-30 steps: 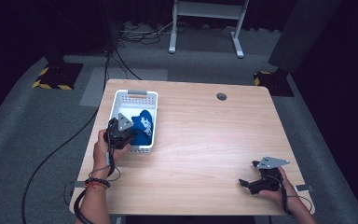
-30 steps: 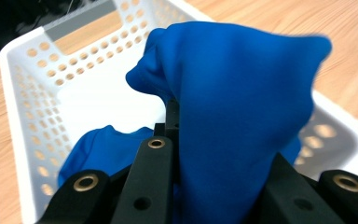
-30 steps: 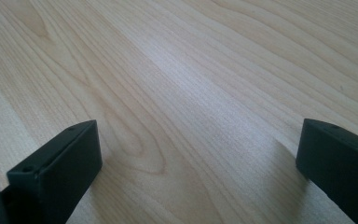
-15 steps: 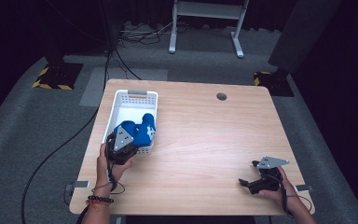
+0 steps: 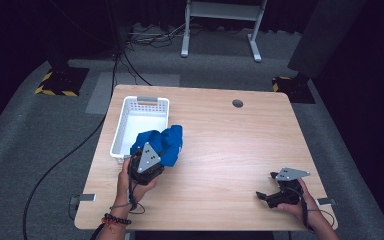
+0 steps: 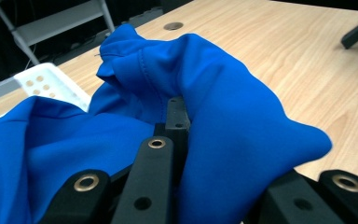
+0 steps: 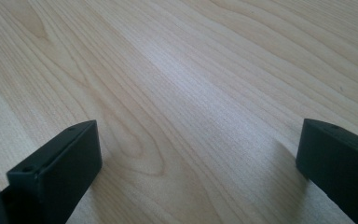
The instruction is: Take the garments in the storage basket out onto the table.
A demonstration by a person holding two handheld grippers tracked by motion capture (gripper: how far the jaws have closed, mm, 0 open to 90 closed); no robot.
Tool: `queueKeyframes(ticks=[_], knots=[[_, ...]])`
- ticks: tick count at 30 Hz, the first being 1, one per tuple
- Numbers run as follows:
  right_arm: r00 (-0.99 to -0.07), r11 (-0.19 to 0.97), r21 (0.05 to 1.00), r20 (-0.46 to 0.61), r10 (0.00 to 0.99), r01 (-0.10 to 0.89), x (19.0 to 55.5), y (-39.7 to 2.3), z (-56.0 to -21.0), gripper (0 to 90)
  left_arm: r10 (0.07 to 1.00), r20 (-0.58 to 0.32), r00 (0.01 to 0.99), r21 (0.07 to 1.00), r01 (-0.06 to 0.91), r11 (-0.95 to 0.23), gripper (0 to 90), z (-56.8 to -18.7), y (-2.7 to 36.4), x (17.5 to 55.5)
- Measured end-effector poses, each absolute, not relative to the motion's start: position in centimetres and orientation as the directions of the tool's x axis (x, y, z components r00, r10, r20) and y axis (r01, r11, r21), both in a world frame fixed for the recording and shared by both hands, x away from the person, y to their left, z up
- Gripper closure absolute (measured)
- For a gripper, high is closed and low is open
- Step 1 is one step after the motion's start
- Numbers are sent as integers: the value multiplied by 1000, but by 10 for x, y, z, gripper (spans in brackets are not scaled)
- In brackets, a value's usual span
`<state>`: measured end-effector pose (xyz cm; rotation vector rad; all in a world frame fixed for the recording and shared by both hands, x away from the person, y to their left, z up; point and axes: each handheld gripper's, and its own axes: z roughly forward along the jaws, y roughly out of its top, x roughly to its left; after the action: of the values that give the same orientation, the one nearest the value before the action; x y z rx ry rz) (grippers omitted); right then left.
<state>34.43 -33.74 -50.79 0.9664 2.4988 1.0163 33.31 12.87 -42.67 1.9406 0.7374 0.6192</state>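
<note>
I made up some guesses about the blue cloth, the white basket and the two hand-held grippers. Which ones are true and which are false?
1. The left hand-held gripper is shut on the blue cloth. True.
2. The blue cloth lies wholly inside the white basket. False: it hangs over the basket's near right rim, partly above the table.
3. The right hand-held gripper has its jaws open with nothing between them. True.
4. The right hand-held gripper is touching the basket. False: it sits far from it, near the table's front right corner.
5. The basket is red. False: it is white.
</note>
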Motion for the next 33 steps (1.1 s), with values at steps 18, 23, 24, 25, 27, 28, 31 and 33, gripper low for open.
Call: queueKeyframes(ticks=[18,23,24,25,27,28,31,33], knots=[[-725,520,699,-2,688,491,345,-340,-508,3,642,115,758,895,202,-398,810,-426,95,329],[-721,519,696,-2,693,496,345,-341,-508,3,614,114,781,890,194,-413,810,-427,81,331],[-721,519,696,-3,693,496,346,-341,-508,3,609,115,785,889,192,-415,810,-428,77,331],[-719,518,695,-4,695,498,346,-342,-507,3,600,111,792,890,189,-415,810,-428,73,331],[-713,515,694,-3,702,504,346,-343,-507,3,583,119,804,886,179,-428,810,-428,65,330],[-710,513,693,-4,705,506,346,-344,-507,3,573,118,811,885,176,-431,810,-428,61,330],[-703,508,694,-4,711,510,347,-346,-507,3,545,117,830,873,175,-455,809,-434,47,331],[-703,509,693,-4,711,510,347,-346,-507,3,531,111,840,867,179,-465,809,-438,41,332]])
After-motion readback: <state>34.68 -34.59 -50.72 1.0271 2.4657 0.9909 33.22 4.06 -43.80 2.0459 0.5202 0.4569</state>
